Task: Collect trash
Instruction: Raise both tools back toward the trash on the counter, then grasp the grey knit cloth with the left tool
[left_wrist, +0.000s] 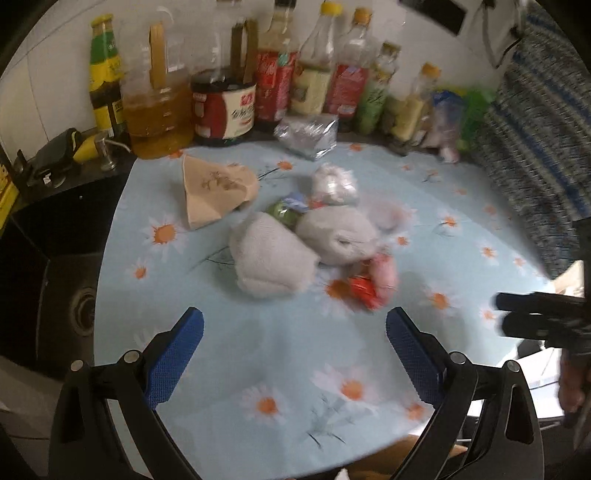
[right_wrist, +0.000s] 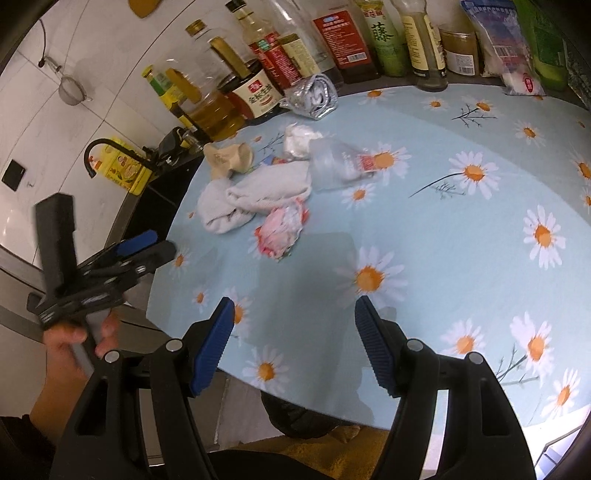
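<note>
the trash pile (right_wrist: 258, 192) sits near the bottles (right_wrist: 332, 40). the left gripper (left_wrist: 295, 347) and right gripper (right_wrist: 295, 339) are both spread wide, holding nothing. a fast grab could knock bottles over.

Black plastic left gripper (left_wrist: 293, 330), blue textured pads (left_wrist: 173, 363), silver pivot pins; right gripper (right_wrist: 293, 321) matches, dark sleeve (right_wrist: 22, 443).

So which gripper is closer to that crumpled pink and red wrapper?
Left, though only slightly. The left gripper hangs open just short of the pink and red wrapper; the right gripper is open too, farther back over the table edge.
</note>
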